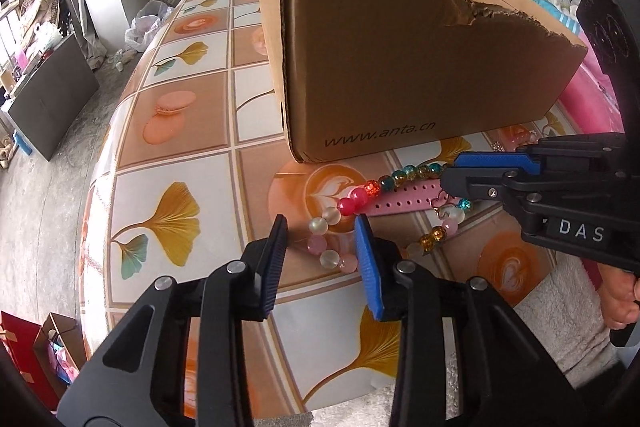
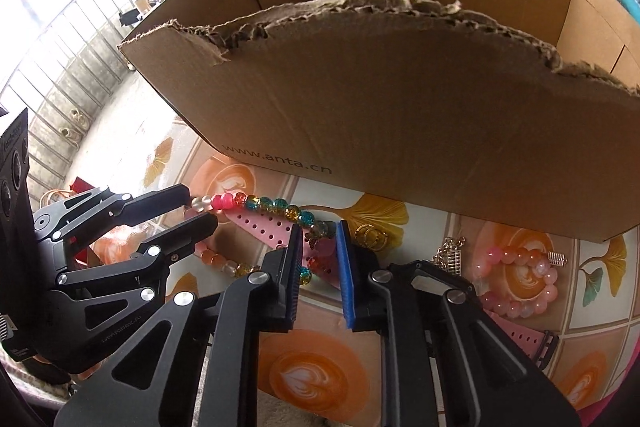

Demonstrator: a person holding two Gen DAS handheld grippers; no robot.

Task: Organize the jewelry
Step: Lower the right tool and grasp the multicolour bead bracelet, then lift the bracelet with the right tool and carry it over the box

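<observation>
bead strand: I'm working the multicolour bead necklace point(image 1: 394, 183), lying in a loop on the desk point(image 1: 176, 131) just in front of the cardboard box point(image 1: 400, 67), draped partly over a pink perforated strap point(image 1: 400, 201).
left gripper point(image 1: 322, 227): I'm holding it angled down at the loop's pale-bead end. Jaws part closed w/ beads between them; pads not visibly pressing yet, so I'm reading it as no pinch so far.
right gripper point(image 2: 318, 239): I'm bringing it in at the opposite end of the loop, by the teal/amber beads + small gold charm. Jaws narrowed, beads and charm sitting in the gap; can't tell if pads are biting.
why two ends: prob. bc a long limp strand sags & tangles if lifted from one point; I'm taking it at both sides so it comes up spread.
box: open top, torn front wall sits lower, likely the easy way in for jewelry.
other pieces: pink bead bracelet point(image 2: 516, 279), gold rings point(image 2: 370, 235), small gold chain point(image 2: 450, 255) are waiting on the desk to the right, well apart from the jaws, so not snagging.
risk: strap under the strand could get pinched along w/ it.
</observation>
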